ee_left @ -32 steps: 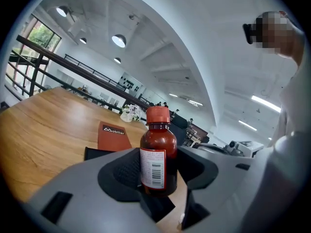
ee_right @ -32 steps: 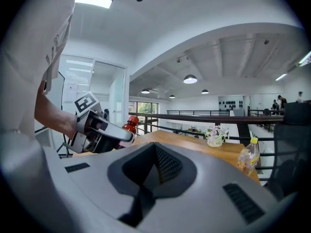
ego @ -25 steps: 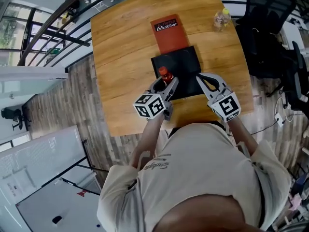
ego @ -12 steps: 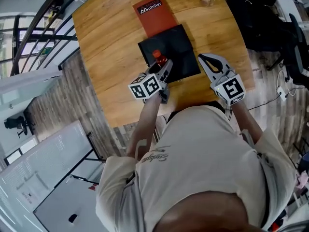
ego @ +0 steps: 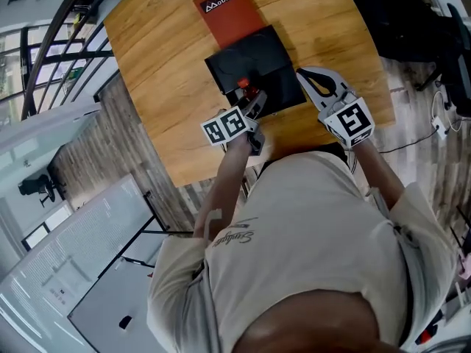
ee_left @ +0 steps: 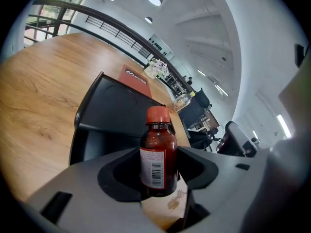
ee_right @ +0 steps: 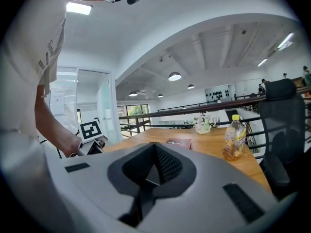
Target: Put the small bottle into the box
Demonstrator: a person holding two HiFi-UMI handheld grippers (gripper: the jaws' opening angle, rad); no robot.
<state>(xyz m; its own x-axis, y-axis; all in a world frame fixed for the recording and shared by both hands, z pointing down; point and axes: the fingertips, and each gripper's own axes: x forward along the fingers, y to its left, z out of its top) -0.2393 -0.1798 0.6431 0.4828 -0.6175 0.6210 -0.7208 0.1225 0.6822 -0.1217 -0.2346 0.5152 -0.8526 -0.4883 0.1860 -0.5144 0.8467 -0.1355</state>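
"Mobilier", white print, on red cover [ego: 229, 7]; small bottle [ee_left: 158, 159] label: barcode, other print unreadable.

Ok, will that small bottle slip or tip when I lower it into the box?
The small bottle looks rigid, probably smooth glass, so it may slide if the left gripper loosens. Taller than wide, it could tip on landing in the box.

This looks like an office. A black desk chair [ee_right: 284, 130] stands by the big wooden surface [ego: 162, 65]. A whiteboard [ego: 70, 271] stands nearby, and round lamps [ee_right: 174, 76] hang above.
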